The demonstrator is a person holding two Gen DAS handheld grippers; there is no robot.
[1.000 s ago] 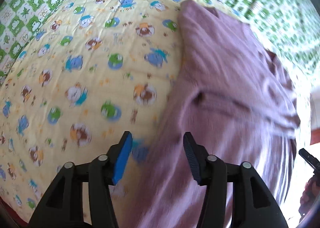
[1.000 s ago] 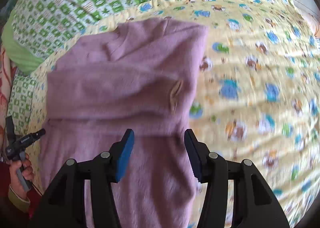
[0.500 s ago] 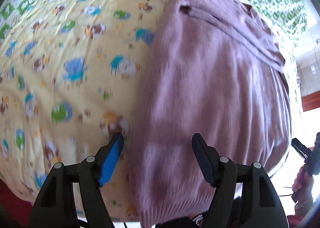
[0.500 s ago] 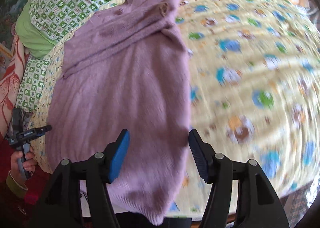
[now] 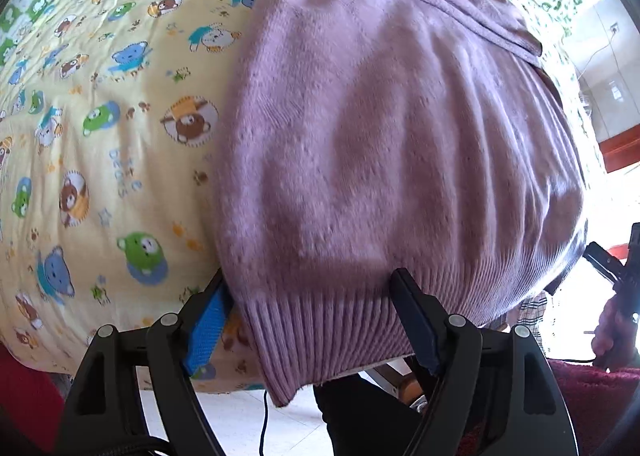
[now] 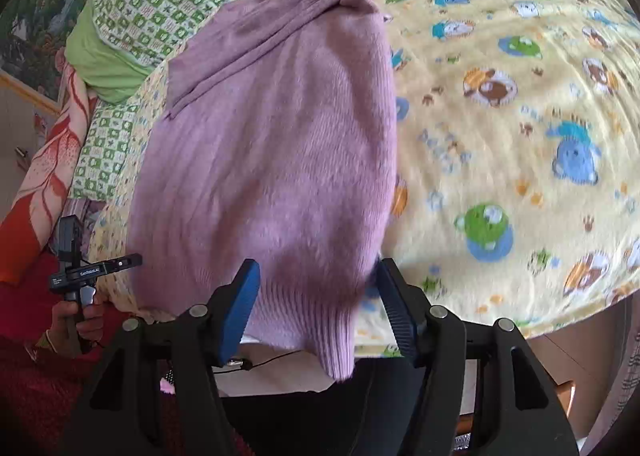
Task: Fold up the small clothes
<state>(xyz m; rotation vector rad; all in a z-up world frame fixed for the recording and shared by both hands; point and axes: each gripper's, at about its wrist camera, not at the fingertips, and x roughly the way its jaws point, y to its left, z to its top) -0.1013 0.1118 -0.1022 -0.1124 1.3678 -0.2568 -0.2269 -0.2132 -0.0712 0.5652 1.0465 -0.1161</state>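
Here the sweater's [image 5: 380,144] ribbed hem sits between each wide-open, empty tool [image 5: 316,316] [image 6: 318,304].

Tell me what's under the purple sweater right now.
The purple sweater lies on the yellow bear-print blanket; its ribbed hem overhangs the bed edge. Anything between them is covered.

Both wrist views look close and low from the bed's near edge toward 12 o'clock. They share the purple sweater [image 5: 380,144] [image 6: 272,160] hem: the left view holds the yellow blanket [image 5: 100,116] at 9 o'clock, the right view [image 6: 520,116] at 3.
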